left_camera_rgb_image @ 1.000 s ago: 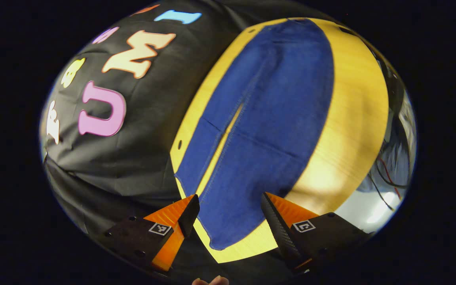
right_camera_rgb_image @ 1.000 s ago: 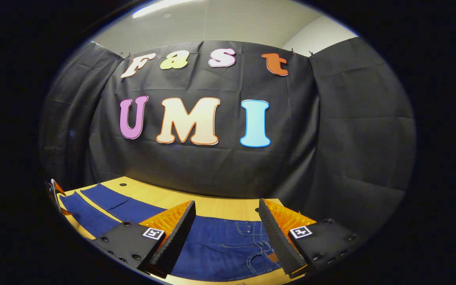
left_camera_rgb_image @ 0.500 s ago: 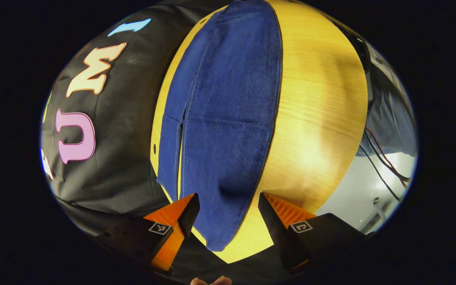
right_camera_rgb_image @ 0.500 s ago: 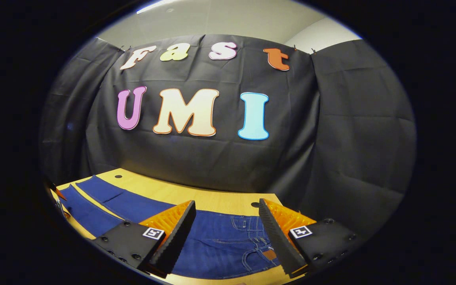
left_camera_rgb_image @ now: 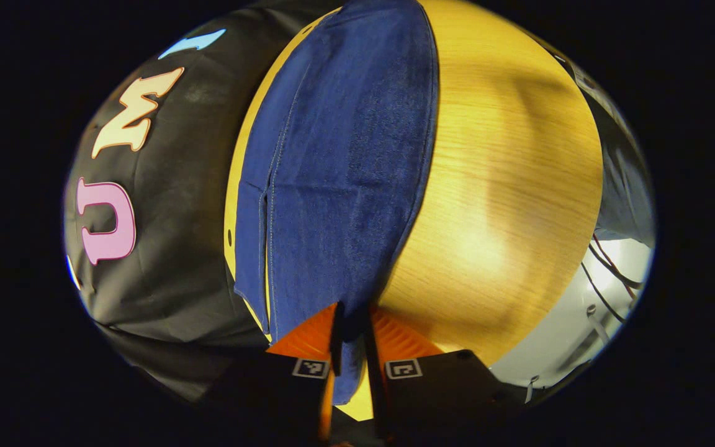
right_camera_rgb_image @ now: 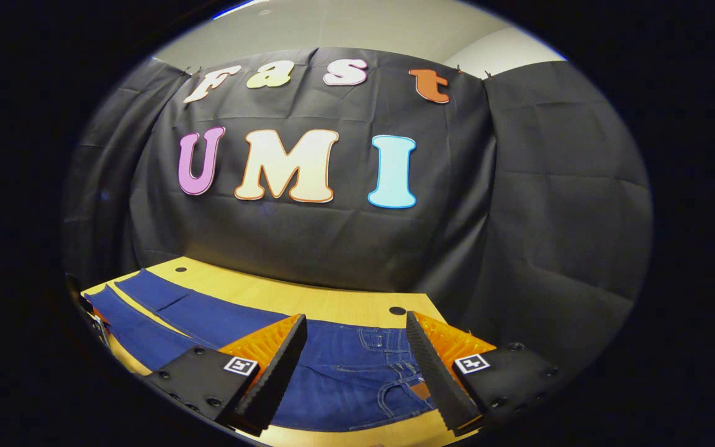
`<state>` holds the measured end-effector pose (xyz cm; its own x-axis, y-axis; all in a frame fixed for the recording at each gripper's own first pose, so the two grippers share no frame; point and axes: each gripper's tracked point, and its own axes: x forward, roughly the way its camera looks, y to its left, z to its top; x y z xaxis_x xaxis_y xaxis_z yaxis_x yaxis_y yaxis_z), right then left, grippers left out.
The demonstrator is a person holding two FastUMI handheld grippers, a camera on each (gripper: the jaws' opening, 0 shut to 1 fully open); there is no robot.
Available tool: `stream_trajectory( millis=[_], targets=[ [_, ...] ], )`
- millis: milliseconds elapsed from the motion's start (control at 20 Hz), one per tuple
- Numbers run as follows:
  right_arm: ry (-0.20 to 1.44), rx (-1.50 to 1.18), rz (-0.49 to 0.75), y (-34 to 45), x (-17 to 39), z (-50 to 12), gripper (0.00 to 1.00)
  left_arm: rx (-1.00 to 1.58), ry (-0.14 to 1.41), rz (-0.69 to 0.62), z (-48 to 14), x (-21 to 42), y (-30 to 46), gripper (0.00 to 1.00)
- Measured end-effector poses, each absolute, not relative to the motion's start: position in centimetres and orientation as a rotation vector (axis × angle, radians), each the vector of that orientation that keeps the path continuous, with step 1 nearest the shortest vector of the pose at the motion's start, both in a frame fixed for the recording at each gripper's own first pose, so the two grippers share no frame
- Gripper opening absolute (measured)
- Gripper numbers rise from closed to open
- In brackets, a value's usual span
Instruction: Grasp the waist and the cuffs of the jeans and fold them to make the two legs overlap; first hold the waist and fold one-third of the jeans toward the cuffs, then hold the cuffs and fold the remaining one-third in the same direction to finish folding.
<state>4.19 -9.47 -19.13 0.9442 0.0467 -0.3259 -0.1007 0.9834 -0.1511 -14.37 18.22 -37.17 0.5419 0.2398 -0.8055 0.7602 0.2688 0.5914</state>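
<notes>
The jeans (left_camera_rgb_image: pixel 339 186) lie flat on the yellow wooden counter (left_camera_rgb_image: pixel 500 186). In the left gripper view they run from the bottom middle of the frame up to the top, with bare counter to the right of them.

The left claw (left_camera_rgb_image: pixel 351 335) sits at the bottom middle of that view. Its two fingers are pinched tight on the cuff (left_camera_rgb_image: pixel 348 366) of one leg. Only a thin bit of blue cloth shows between them.

In the right gripper view the jeans (right_camera_rgb_image: pixel 332 379) lie along the bottom of the frame. The waist (right_camera_rgb_image: pixel 388 360), with its pockets and belt loops, is at the bottom middle. The legs stretch off to the lower left. The right claw (right_camera_rgb_image: pixel 354 366) is wide open. It hangs over the waist and holds nothing. I cannot tell if its tips touch the cloth.

I think this is the first step, getting hold of the cuff and the waist so one leg can go over the other. The cuff end looks caught. The waist end is not.

Next, the right claw needs to go down and close on the edge of the waist. Then both claws should lift together and carry that side across. If only one end lifts, the jeans may twist or bunch up.
</notes>
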Motion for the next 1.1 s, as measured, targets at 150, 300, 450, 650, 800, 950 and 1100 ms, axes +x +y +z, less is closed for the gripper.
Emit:
stream_trajectory(
  millis=[150, 300, 450, 650, 800, 950, 1100],
  targets=[
    [0.345, -0.195, 0.09, -9.8, 3.9, -19.8, 0.99, 1.252, 1.016, -0.408, -37.0, -14.6, 18.4, 0.13],
    [0.363, -0.279, 0.131, -10.1, 3.6, -20.5, 0.99, 1.237, 1.039, -0.393, -37.0, -14.7, 18.2, 0.12],
    [0.383, -0.45, 0.207, -10.6, 2.6, -21.9, 0.99, 1.293, 1.024, -0.417, -37.2, -14.5, 17.9, 0.0],
    [0.377, -0.76, 0.361, -11.4, -0.1, -24.5, 0.99, 1.289, 1.038, -0.398, -37.2, -14.8, 18.3, 0.0],
    [0.385, -0.937, 0.537, -10.8, -3.3, -28.1, 0.99, 1.297, 1.044, -0.391, -37.0, -14.7, 18.1, 0.0],
    [0.431, -1.093, 0.679, -10.8, -6.2, -32.9, 0.99, 1.314, 1.038, -0.386, -37.0, -14.7, 18.3, 0.0],
    [0.512, -1.181, 0.759, -11.3, -7.6, -36.4, 0.99, 1.328, 1.026, -0.385, -37.1, -14.6, 18.3, 0.0]
  ],
)
